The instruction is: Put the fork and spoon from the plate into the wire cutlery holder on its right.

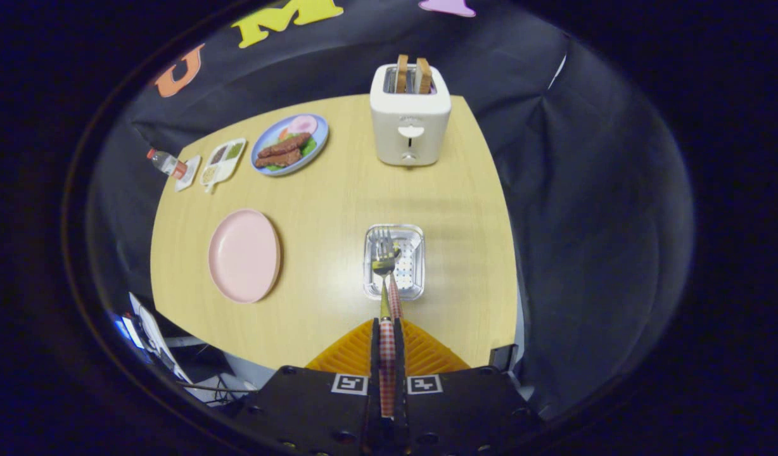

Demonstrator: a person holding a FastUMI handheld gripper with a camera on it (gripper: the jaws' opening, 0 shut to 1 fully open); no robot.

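The gripper [387, 329] has its two orange fingers [354, 354] pressed close together on checked handles, with no gap showing between them. Both the fork [383, 248] and the spoon [386, 265] are clamped there. Their red-and-white checked handles run up from between the fingers toward 12 o'clock, one handle angling slightly to the right of the other.

Just ahead of the fingertips, at 12 o'clock, the fork's tines and the spoon's bowl hang over the holder [394, 261], a small square metal basket with a perforated floor. The heads lie over the holder's left half; I cannot tell whether they touch its floor or rim. The holder stands on the table [338, 202], close to the fingertips.

At about 10 o'clock from the fingers, well apart from the holder and to its left, lies the pink plate [244, 254], bare.

Beyond the holder, at 12 o'clock, a white toaster [410, 120] stands at the far edge of the table with two slices of bread [412, 74] sticking up from its slots.

Farther out at 11 o'clock sits a blue plate [289, 144] with sausages and greens. Left of it are a white tray [223, 162] with compartments, then a small bottle [167, 163] lying at the table's far left corner.
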